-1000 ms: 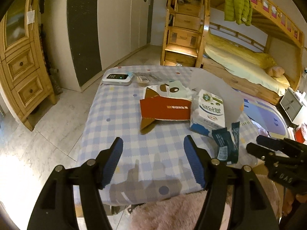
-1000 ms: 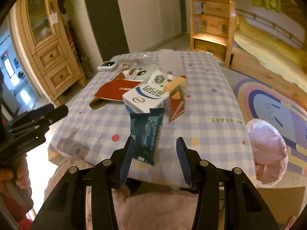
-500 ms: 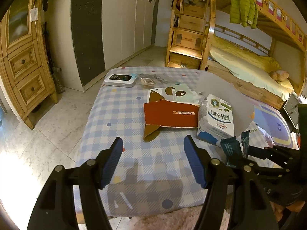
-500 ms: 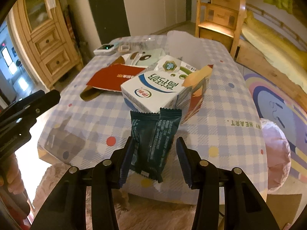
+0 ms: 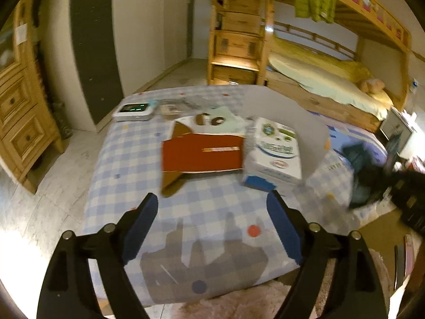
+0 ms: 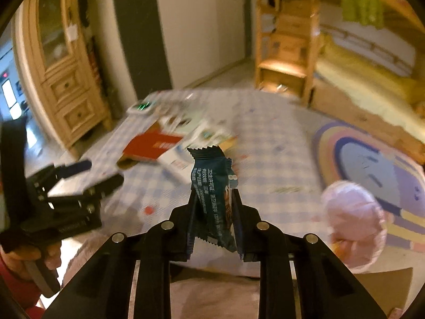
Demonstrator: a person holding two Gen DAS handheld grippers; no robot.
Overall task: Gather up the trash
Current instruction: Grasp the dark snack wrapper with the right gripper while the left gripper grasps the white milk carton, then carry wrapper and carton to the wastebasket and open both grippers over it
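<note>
My right gripper [image 6: 213, 199] is shut on a dark teal snack wrapper [image 6: 211, 183] and holds it up above the table's near edge; the wrapper shows blurred at the right in the left wrist view [image 5: 364, 175]. My left gripper [image 5: 212, 212] is open and empty over the near part of the checked tablecloth [image 5: 127, 159]. On the table lie a red cardboard sleeve [image 5: 202, 154], a white milk carton [image 5: 273, 154] and flat printed packaging [image 5: 212, 121].
A pink bag-lined bin [image 6: 353, 220] stands on the floor right of the table. A white device [image 5: 132, 110] with a green display sits at the table's far left corner. A bunk bed [image 5: 332, 79] and wooden cabinet [image 5: 18, 106] flank the table.
My right gripper has closed on the teal wrapper and lifted it off the table, back toward me. My left gripper has stayed open, shifting slightly.
</note>
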